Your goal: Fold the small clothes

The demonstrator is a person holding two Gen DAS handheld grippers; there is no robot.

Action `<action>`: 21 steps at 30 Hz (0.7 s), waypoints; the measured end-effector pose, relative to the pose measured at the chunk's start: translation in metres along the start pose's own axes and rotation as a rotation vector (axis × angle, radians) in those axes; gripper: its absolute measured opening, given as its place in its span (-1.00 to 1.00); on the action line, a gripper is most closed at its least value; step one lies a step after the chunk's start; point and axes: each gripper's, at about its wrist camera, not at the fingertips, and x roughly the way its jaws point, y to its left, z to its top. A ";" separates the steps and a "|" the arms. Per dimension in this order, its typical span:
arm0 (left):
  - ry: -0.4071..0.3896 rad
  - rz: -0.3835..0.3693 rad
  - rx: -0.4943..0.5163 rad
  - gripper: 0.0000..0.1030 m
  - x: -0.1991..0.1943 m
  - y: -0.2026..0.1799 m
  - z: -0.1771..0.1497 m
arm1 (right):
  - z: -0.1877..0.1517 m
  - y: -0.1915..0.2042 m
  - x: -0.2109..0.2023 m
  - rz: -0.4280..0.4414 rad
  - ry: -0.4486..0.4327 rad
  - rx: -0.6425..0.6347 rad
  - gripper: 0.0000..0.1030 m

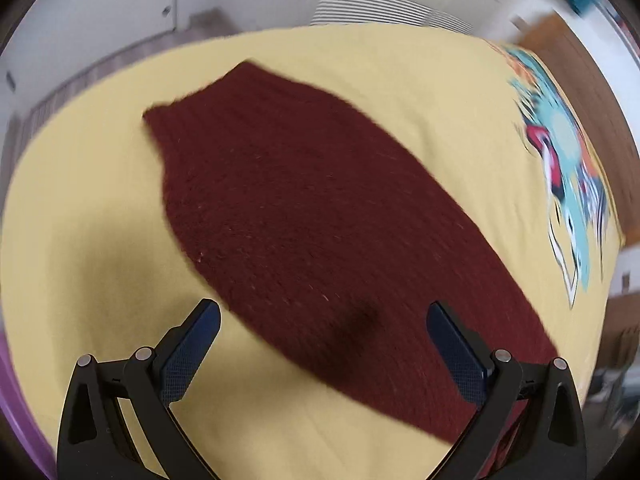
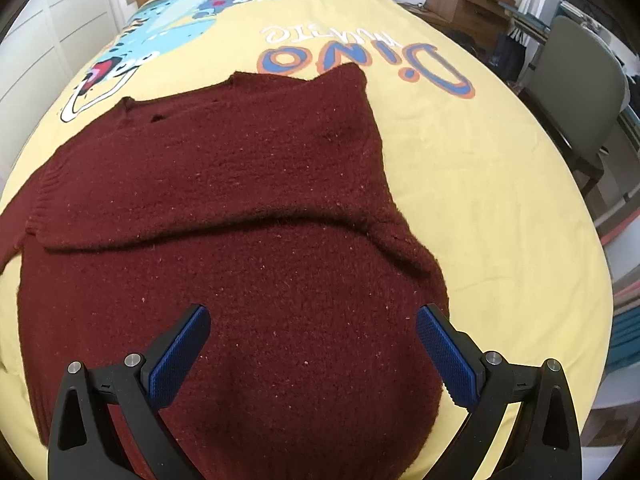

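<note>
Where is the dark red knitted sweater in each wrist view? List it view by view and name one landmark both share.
Left wrist view: the sweater runs diagonally from upper left to lower right, passing between the open left tongs.
Right wrist view: the sweater fills the centre and lower half, a flap folded across it, under the open right tongs.
Shared landmark: the turquoise dinosaur print on the yellow bedcover.
</note>
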 end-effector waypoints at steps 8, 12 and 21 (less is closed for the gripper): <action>0.050 0.069 0.000 0.79 0.024 0.006 0.021 | 0.003 -0.001 0.006 -0.018 0.010 -0.003 0.99; 0.036 0.084 0.047 -0.15 0.026 -0.007 0.020 | 0.003 -0.003 0.008 -0.025 0.013 -0.010 0.99; 0.011 -0.006 0.217 -0.76 -0.007 -0.050 0.013 | 0.018 -0.008 0.005 -0.018 -0.020 -0.005 0.99</action>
